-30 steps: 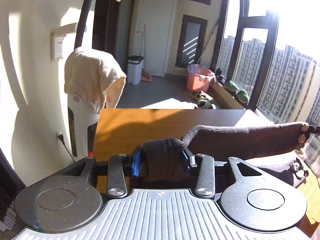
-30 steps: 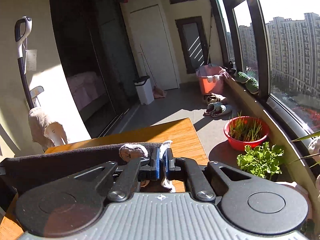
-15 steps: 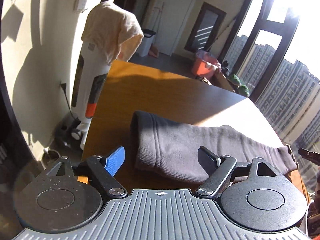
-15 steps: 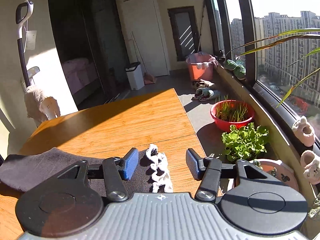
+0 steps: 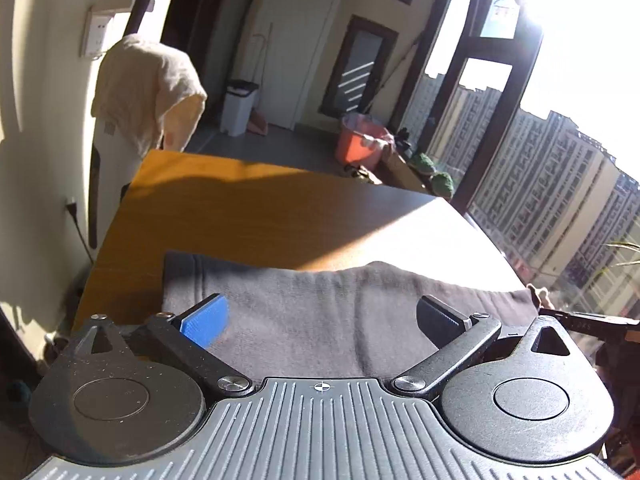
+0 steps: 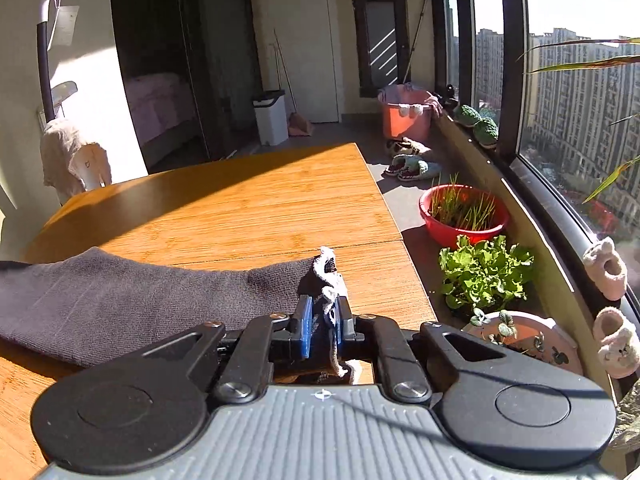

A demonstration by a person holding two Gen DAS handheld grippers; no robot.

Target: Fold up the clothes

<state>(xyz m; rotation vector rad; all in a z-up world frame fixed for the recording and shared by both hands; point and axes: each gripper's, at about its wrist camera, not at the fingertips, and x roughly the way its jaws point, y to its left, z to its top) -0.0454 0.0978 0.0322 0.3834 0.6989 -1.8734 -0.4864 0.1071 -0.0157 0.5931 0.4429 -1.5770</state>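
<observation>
Dark grey knit, a long narrow garment (image 5: 304,312), is lying flat along the near edge of the wooden table (image 6: 248,208), stretched crosswise in front of both claws. Its ribbed cuff end is sitting just ahead and left of the left claw (image 5: 322,318); the opposite end, trimmed with white frilly edging (image 6: 329,276), is reaching into the right claw (image 6: 323,326).

Left claw: fingers are spreading wide, the blue pad (image 5: 205,322) and the dark pad hovering over the cloth with nothing between them. Whether the pads are touching the fabric cannot be told.

Right claw: fingers are pressing together, pinching the frilled end, with a strand of trim hanging down behind the pads.

Step in hand, as a judgement: the garment is lying laid out, one end gripped and the other free. This fits either a grip being taken to fold the piece, or a last smoothing after it was laid down; how many layers the cloth is lying in cannot be read here.

Any further handling is calling for a matching grip on the cuff end, so both ends are travelling level. Soft knit is likely to sag and bunch if lifted from one end alone.

Beyond the table: a bin, an orange tub, potted greens right of the right claw.
</observation>
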